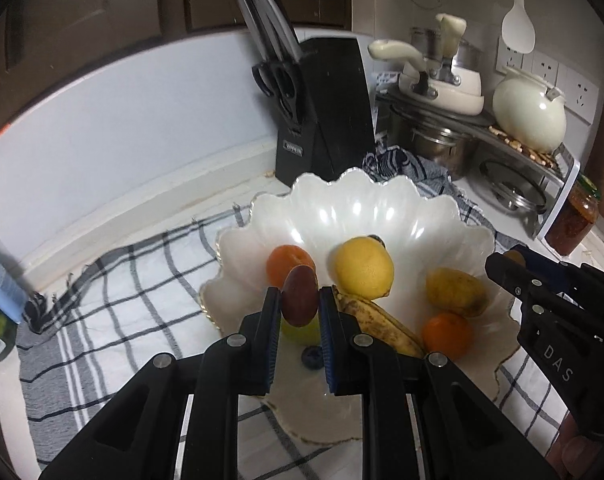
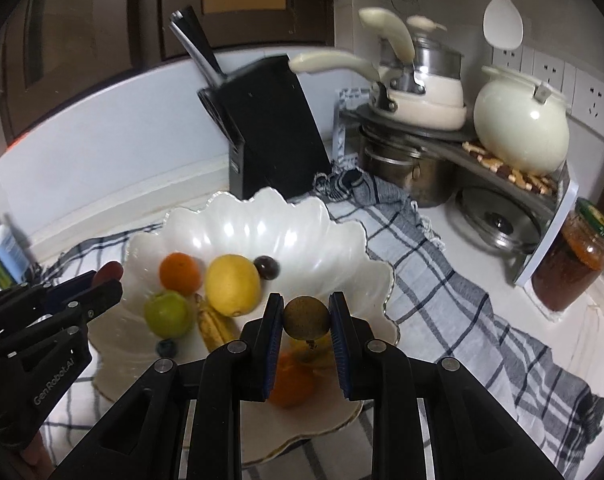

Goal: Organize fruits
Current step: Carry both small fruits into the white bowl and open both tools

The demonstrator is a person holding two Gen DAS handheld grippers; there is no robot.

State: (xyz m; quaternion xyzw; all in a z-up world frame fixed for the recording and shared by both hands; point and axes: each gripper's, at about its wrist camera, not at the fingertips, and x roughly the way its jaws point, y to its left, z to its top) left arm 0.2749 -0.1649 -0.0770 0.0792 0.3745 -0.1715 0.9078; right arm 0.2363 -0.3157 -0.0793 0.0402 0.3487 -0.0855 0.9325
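A white scalloped bowl (image 1: 261,220) (image 2: 229,216) sits on a checked cloth. It holds an orange (image 1: 287,262), a lemon (image 1: 362,266), a banana (image 1: 378,322), a yellow fruit (image 1: 454,292), a second orange (image 1: 448,334), a green fruit (image 2: 167,314), a blueberry (image 2: 165,348) and a dark round fruit (image 2: 266,267). My left gripper (image 1: 299,300) is shut on a dark red fruit (image 1: 299,300) above the bowl's near side. My right gripper (image 2: 306,318) is shut on a brown round fruit (image 2: 306,318) above the bowl.
A black knife block (image 1: 326,112) stands behind the bowl. A rack with pots (image 1: 434,96) and a cream teapot (image 1: 528,116) is at the back right. A jar of red sauce (image 2: 570,260) stands at the right. A blue bottle (image 1: 1,284) is at the left.
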